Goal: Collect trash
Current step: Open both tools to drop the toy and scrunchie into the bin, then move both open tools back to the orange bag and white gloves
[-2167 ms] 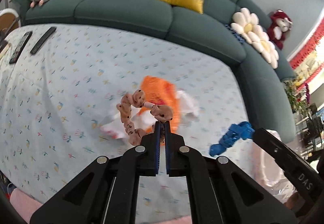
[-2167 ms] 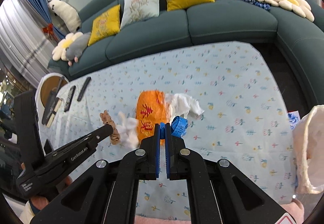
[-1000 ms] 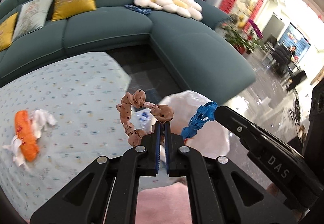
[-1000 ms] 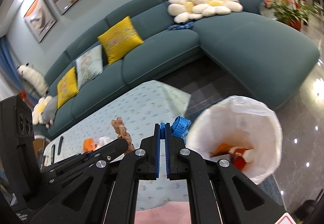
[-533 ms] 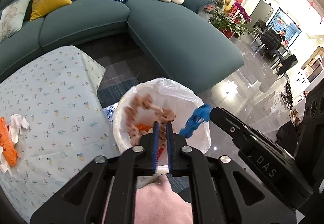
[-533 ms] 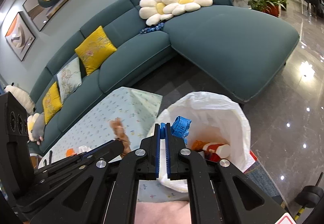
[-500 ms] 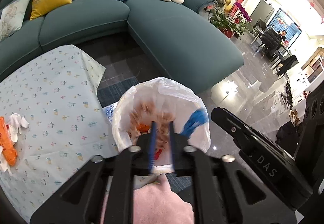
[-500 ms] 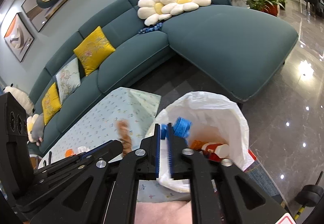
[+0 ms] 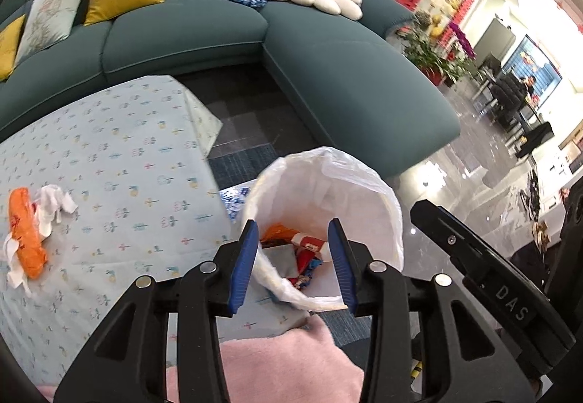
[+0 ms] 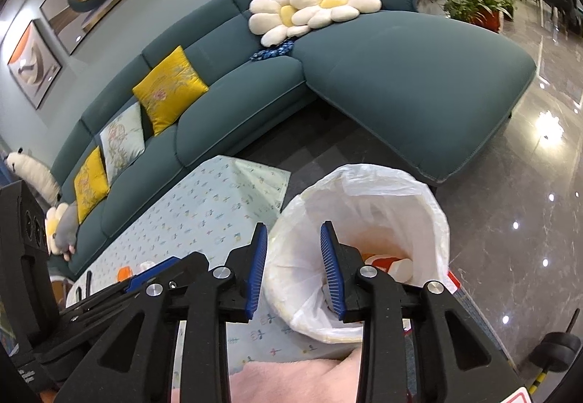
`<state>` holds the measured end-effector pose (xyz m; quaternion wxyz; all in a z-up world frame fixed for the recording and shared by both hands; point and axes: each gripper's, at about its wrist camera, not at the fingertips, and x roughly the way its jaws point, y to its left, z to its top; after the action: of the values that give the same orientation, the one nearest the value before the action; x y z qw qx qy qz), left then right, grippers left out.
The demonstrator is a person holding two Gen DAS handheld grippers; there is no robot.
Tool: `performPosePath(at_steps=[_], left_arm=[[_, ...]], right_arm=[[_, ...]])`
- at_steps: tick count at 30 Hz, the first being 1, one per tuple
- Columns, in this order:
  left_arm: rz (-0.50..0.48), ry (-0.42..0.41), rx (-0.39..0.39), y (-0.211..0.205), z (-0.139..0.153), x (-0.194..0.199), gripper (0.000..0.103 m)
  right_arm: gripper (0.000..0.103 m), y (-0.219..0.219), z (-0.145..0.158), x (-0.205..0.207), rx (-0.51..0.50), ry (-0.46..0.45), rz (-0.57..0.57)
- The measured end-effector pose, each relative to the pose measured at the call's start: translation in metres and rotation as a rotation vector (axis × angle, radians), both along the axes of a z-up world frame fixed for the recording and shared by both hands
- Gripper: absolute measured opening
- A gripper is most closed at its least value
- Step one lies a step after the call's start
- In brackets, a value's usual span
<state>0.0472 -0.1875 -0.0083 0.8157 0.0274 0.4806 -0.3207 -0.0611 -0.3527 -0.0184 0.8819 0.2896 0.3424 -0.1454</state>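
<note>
Both your grippers hang over the lined bin (image 9: 368,184) beside the table (image 9: 120,155), the left gripper (image 9: 294,262) and right gripper (image 10: 295,270) with jaws spread and empty. Lift clear without snagging the liner, then swing left to the orange wrapper (image 9: 25,231) and white tissue (image 9: 54,204) farther out.

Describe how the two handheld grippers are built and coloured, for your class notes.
Both the left gripper and right gripper are matte black plastic linkages with silver rivets and ribbed blue finger pads. The right one's side carries white "DAS" lettering.
</note>
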Motion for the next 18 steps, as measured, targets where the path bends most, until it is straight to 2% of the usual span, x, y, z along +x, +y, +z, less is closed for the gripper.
performPosePath(at_steps=[18], left_arm=[[0.256, -0.001, -0.029, 0.141, 0.008, 0.036, 0.044]], right_arm=[[0.031, 0.118, 0.016, 0.055, -0.058, 0.023, 0.234]])
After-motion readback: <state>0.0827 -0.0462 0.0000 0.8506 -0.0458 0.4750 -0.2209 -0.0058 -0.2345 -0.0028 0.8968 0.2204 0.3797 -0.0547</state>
